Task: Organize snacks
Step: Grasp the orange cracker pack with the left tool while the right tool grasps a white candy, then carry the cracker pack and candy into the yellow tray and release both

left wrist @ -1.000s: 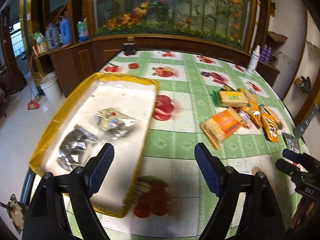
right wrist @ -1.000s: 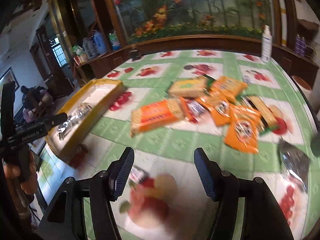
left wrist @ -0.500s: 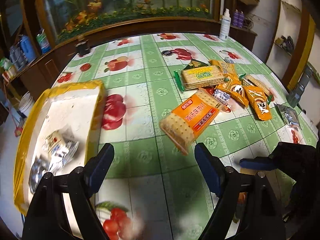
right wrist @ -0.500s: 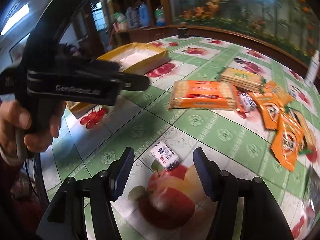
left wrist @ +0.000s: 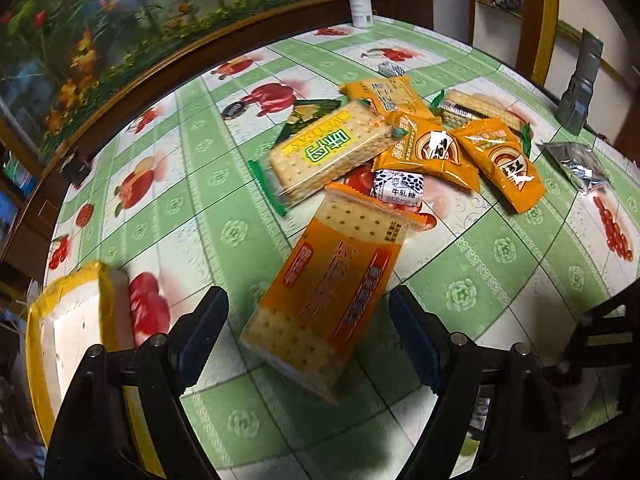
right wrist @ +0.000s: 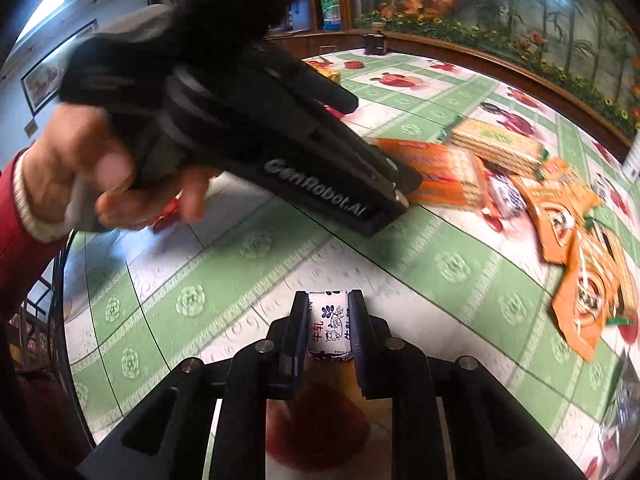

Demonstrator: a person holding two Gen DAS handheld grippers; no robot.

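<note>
Early on, by the look of it: most snacks aren't in the yellow tray [left wrist: 72, 280] at lower left. Right gripper [right wrist: 329, 326] pinched tight on a nougat candy [right wrist: 328, 330], bottom centre. Left gripper [left wrist: 308, 320] wide apart, empty, straddling the orange cracker pack [left wrist: 332, 280], centre frame. Pile of approx. seven packs w/ it, untouched.

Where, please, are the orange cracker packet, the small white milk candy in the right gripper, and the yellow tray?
Orange cracker packet [left wrist: 332, 292]: left wrist view, its printed face.
White milk candy [right wrist: 328, 330]: right wrist view, wrapper middle.
Yellow tray [left wrist: 108, 300]: left wrist view, near rim.
</note>
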